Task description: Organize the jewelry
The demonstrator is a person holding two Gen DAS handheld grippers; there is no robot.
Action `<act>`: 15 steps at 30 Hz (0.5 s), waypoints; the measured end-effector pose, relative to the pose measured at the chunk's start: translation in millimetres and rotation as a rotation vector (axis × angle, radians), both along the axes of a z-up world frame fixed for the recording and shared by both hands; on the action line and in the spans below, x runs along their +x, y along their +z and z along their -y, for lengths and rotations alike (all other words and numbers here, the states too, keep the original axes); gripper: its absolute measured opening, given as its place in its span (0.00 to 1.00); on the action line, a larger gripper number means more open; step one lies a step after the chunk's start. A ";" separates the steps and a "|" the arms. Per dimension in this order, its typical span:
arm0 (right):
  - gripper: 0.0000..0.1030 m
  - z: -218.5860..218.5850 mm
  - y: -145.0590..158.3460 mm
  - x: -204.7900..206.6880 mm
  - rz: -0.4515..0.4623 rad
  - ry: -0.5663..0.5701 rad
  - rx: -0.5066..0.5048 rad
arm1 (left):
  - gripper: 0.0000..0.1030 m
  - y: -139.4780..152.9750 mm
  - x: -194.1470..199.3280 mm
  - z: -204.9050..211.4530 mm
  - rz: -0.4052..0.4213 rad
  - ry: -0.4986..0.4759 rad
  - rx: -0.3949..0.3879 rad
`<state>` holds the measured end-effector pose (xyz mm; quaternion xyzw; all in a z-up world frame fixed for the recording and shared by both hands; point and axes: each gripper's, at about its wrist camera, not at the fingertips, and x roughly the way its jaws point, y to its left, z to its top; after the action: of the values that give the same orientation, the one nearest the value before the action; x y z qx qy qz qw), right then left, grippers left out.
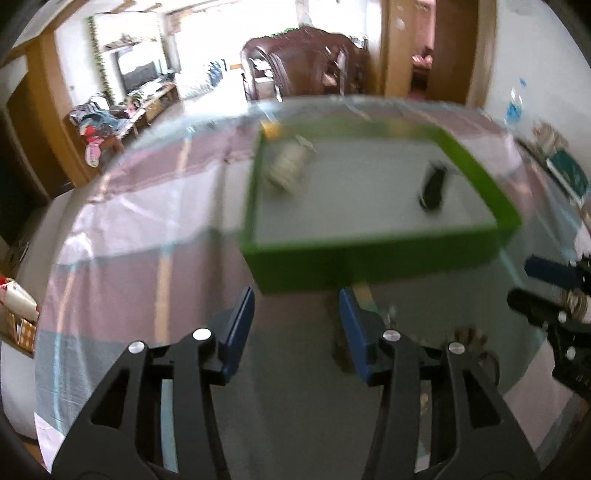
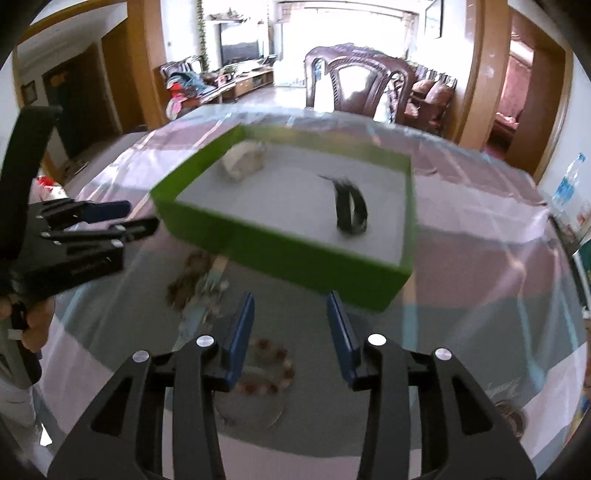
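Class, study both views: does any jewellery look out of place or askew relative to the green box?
Yes. A beaded bracelet and a brownish tangled piece lie loose on the table, outside the green box. Inside it, the black band stands on edge and a pale piece sits in the far corner.

Bright daylight blows out the far windows [image 2: 343, 33]; motion blur throughout (fisheye edges bend).

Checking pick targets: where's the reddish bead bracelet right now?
Right wrist view: the bead bracelet lies on the table, outside the green box, just below the open right tongs, nearer their left pad.
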<state>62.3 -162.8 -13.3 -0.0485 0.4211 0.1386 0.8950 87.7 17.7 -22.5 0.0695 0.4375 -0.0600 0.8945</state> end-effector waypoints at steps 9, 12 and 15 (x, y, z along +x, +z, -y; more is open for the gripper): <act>0.36 -9.3 -31.9 -11.0 -0.088 0.169 -0.071 | 0.45 -36.5 1.8 5.6 -0.042 -0.060 -0.034; 0.36 -12.7 -43.6 -12.7 -0.117 0.174 -0.115 | 0.46 -38.6 2.6 2.2 -0.036 -0.055 -0.040; 0.28 -15.3 -49.8 -14.0 -0.139 0.190 -0.125 | 0.45 -39.5 3.2 0.3 -0.033 -0.044 -0.056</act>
<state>48.3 -147.5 -63.2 -0.1340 0.4835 0.1993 0.8418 90.9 17.4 -62.1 0.0530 0.4487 -0.0927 0.8873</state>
